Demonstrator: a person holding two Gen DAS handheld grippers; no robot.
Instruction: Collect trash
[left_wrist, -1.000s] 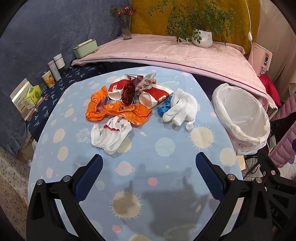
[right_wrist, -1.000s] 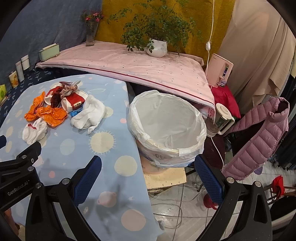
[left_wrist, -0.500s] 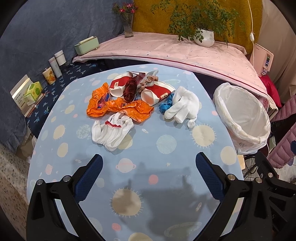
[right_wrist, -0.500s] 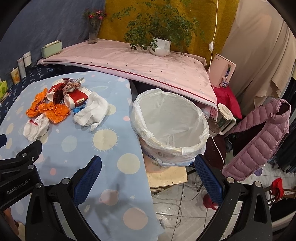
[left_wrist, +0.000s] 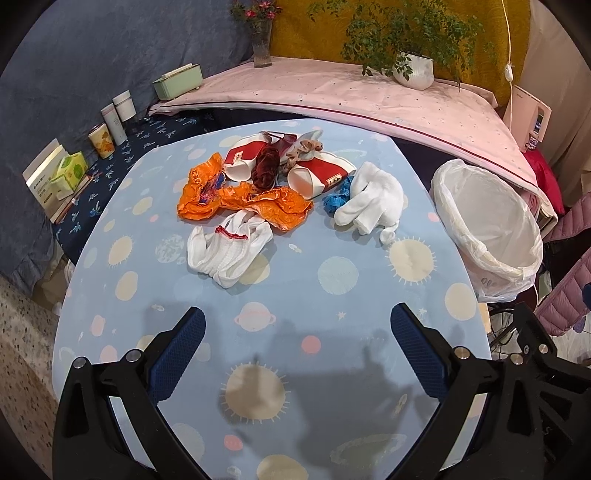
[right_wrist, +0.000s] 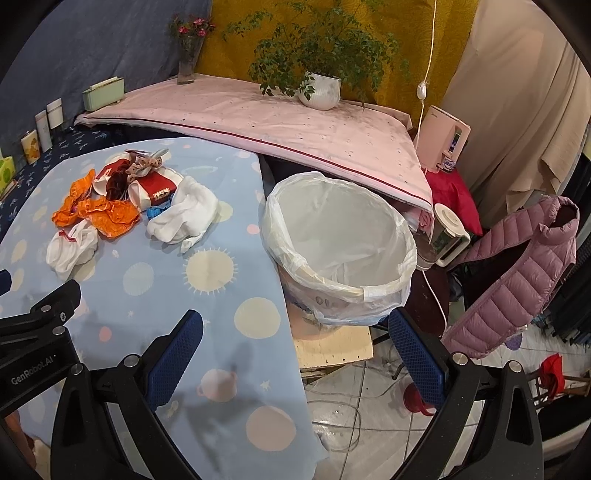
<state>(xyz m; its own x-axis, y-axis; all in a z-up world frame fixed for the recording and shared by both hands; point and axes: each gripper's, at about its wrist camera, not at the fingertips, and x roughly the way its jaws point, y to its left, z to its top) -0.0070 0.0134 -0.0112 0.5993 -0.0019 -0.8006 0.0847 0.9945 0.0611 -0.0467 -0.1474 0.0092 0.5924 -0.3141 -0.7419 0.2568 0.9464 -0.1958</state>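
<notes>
1. The left claw (left_wrist: 297, 332) hangs over the near part of the desk (left_wrist: 280, 406), its jaws spread wide with nothing between them.
2. The trash lies in a cluster on the far half of the desk. Leftmost is a crumpled orange wrapper (left_wrist: 240, 201), which looks light and crackly; a pinch on a raised fold should hold it.
3. Just in front of it lies a white knit glove (left_wrist: 225, 251), soft and limp. Grip its bunched middle, not a loose finger.
4. Behind are two red-and-white paper cups (left_wrist: 317, 175), likely light and easy to crush, so take them by the rim.
5. Right of them sits a second white glove (left_wrist: 373, 203), touching a small blue scrap (left_wrist: 338, 195).
6. The lined bin (right_wrist: 340, 236) stands just beside the desk's right edge, open and apparently empty.
7. The right claw (right_wrist: 295, 343) is also spread and empty, near the bin.
</notes>
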